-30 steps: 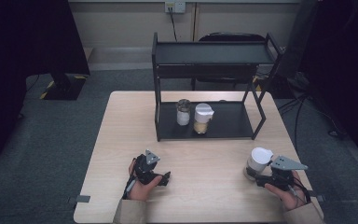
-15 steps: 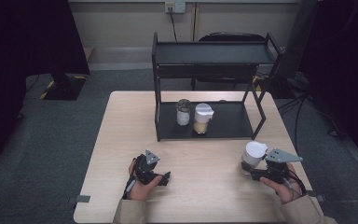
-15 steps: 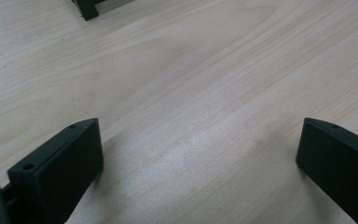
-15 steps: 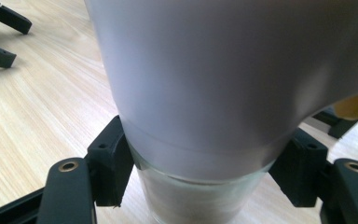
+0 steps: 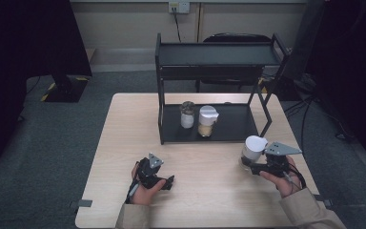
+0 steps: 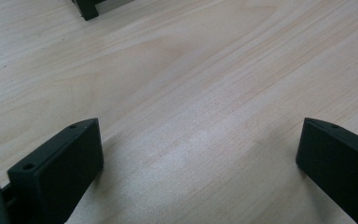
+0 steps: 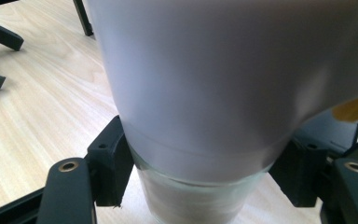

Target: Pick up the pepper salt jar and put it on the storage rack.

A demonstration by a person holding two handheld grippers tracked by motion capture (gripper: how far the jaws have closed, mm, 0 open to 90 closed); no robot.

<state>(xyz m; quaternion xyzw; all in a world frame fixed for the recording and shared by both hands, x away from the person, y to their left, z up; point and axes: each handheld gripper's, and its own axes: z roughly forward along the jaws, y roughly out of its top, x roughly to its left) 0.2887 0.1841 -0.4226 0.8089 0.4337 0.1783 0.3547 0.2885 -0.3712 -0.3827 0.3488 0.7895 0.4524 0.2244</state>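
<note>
The right gripper [image 5: 249, 163] clamps a white-lidded glass jar [image 5: 253, 149] low; it could tip out near the rack [image 5: 209, 131]; the left gripper [image 6: 191, 163] rests with jaws apart

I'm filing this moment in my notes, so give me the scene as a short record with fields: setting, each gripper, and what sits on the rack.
setting: wooden table with a black two-tier rack at its far side
right gripper: shut on a white-lidded glass jar, in front of the rack's right end
left gripper: open, nothing between its jaws, low over the table near the person's edge
rack's lower shelf: a small dark-lidded jar and a white-lidded jar with tan contents, side by side
</note>
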